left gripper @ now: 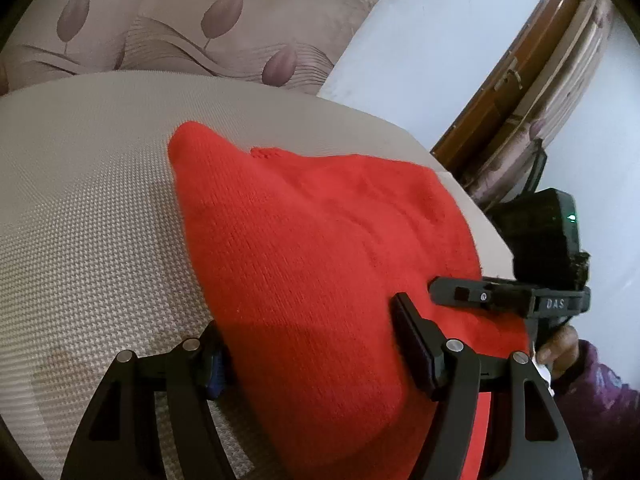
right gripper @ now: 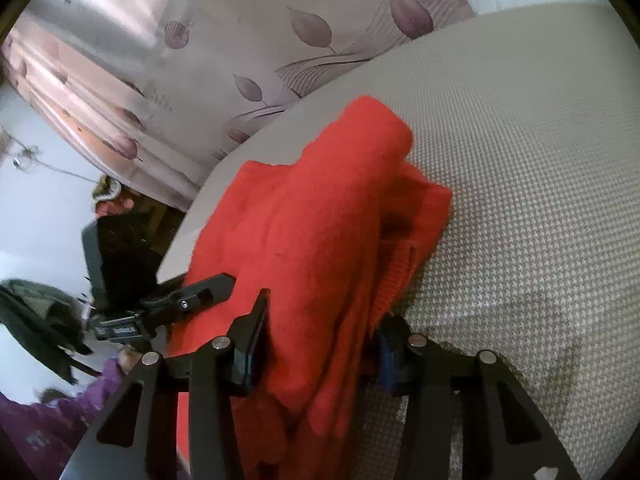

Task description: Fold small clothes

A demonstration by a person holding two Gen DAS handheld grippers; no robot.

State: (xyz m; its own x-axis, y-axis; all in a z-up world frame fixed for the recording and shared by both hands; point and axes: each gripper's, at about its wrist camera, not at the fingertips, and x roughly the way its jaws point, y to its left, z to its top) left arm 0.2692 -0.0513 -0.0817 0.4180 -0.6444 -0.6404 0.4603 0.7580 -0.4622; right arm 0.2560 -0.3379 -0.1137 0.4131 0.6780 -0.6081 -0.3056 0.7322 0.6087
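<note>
A red knit garment (left gripper: 312, 220) lies partly folded on a beige woven surface (left gripper: 92, 220). In the left wrist view my left gripper (left gripper: 314, 356) stands wide over its near end. The right finger (left gripper: 416, 348) rests on top of the cloth, and the cloth's edge half hides the left finger; the cloth between them looks flat. One finger of the right gripper (left gripper: 472, 294) reaches in over the right edge. In the right wrist view my right gripper (right gripper: 320, 350) has the red garment (right gripper: 320, 220) bunched in folds between its pads. A finger of the left gripper (right gripper: 200, 290) shows at the left.
A leaf-patterned curtain (left gripper: 180, 28) hangs behind the surface. A wooden frame (left gripper: 520, 60) and a pale wall are at the right. A hand in a purple sleeve (left gripper: 592, 380) holds the right gripper. A dark stain (right gripper: 540, 340) marks the beige surface (right gripper: 520, 160) by the garment.
</note>
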